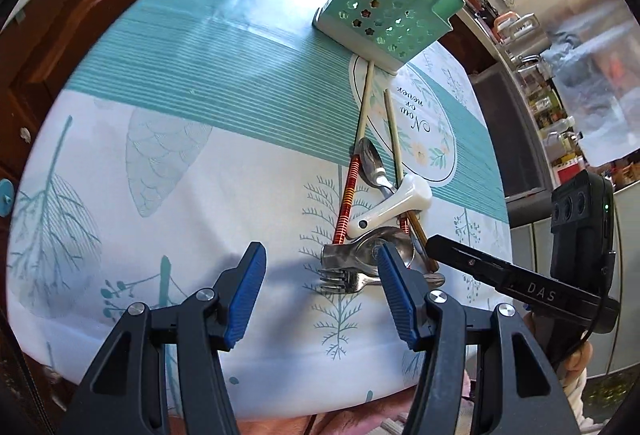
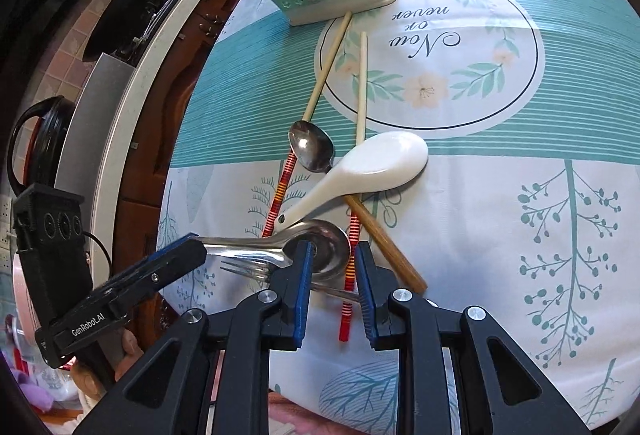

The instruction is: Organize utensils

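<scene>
On the table, a teal-and-white printed tablecloth (image 2: pixel 520 227) carries a loose pile of utensils near its front edge. Items noted: a white ceramic spoon (image 2: pixel 372 165) lying across the pile, a small metal spoon (image 2: pixel 312 145) beside its bowl, a large steel spoon (image 2: pixel 324 251) below them, a fork (image 2: pixel 248 269) partly under that spoon, a plain wooden stick (image 2: pixel 384 239), and two chopsticks with red-striped ends. One chopstick (image 1: pixel 352 171) has its pale tip touching the base of a green perforated utensil holder (image 1: pixel 386 15), which stands at the far side of the cloth. The other chopstick (image 2: pixel 354 235) runs between the blue pads of the right gripper (image 2: pixel 332 255); its jaws stand narrow, and contact with the stick cannot be confirmed. The left gripper (image 1: pixel 320 263) is open and empty, low over the fork and the handle end of the steel spoon.
</scene>
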